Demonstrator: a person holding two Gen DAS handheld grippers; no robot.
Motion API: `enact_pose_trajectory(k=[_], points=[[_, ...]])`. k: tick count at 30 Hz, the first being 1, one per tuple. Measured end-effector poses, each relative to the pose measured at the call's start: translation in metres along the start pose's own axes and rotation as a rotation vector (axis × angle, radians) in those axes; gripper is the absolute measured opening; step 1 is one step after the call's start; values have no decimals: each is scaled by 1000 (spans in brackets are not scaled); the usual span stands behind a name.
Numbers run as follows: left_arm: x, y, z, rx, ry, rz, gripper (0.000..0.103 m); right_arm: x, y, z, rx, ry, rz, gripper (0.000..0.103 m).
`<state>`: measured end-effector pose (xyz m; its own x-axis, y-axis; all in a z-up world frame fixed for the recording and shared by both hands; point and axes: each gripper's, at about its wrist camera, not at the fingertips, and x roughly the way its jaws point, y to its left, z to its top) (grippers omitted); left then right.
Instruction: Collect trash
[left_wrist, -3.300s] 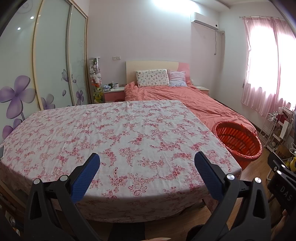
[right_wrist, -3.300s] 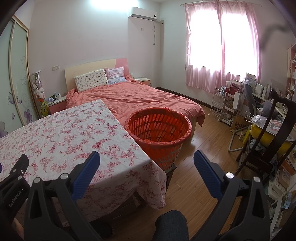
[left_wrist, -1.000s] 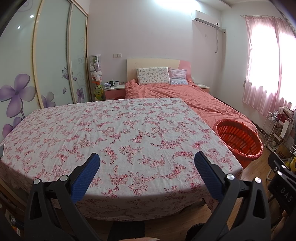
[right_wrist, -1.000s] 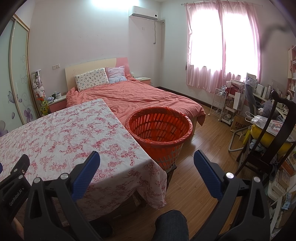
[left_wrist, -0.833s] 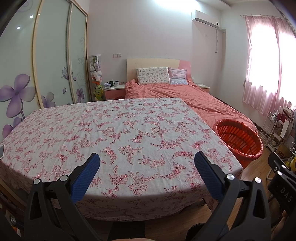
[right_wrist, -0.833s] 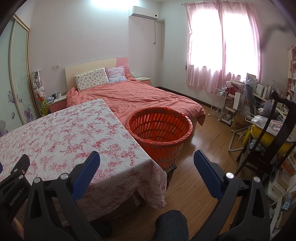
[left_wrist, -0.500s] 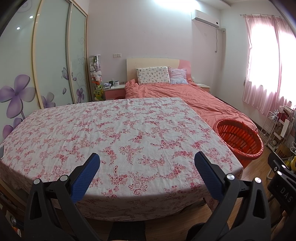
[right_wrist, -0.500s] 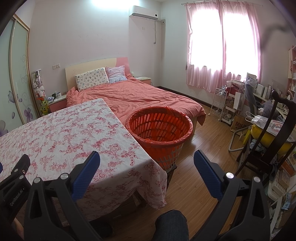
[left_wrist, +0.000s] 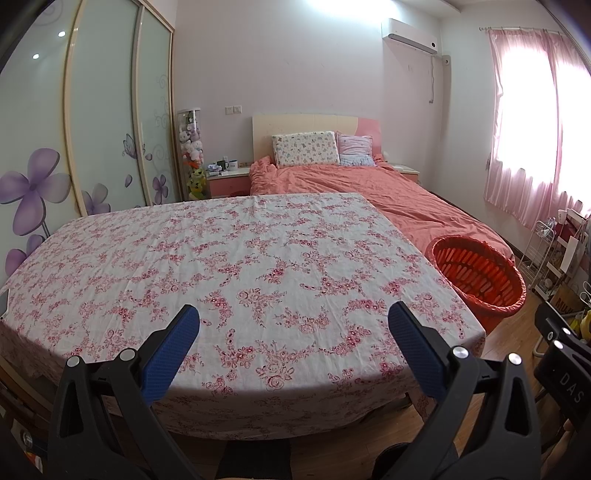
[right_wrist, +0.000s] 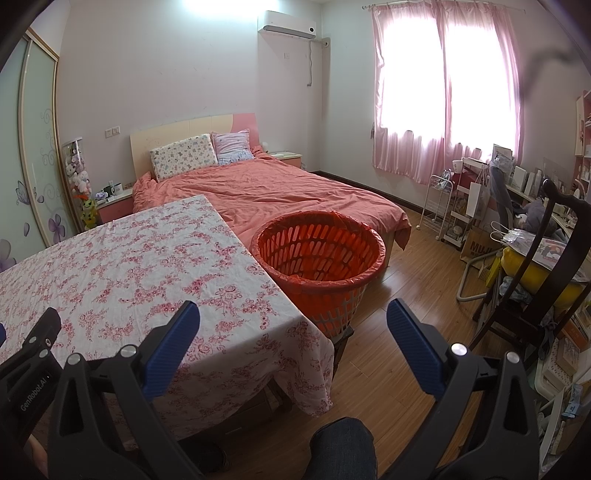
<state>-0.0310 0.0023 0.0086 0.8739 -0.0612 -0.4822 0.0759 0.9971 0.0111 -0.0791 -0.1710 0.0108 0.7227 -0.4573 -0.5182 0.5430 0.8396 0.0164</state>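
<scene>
No trash showing as both grippers are waiting over a cloth-covered desk

The left gripper (left_wrist: 293, 345) and right gripper (right_wrist: 293, 343) are hovering, fingers apart and holding nothing; the desk (left_wrist: 240, 258) is lying bare, the lined orange basket (right_wrist: 317, 254) standing at 12 o'clock; collection seemingly finished or unstarted.

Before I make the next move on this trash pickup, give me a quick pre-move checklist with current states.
1. Left claw open and holding nothing: ok.
2. Right claw open and holding nothing: ok.
3. Orange basket upright beside the table, liner fitted: ok.
4. Trash to pick up on the floral tablecloth: not ok, none visible.
5. Basket contents: cannot tell, bottom partly hidden.
</scene>
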Motion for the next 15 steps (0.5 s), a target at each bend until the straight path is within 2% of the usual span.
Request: enact_pose_trajectory(k=[15], points=[[1,2,-4,-1,9,-2,101,0,0,1,0,0,-1,99]])
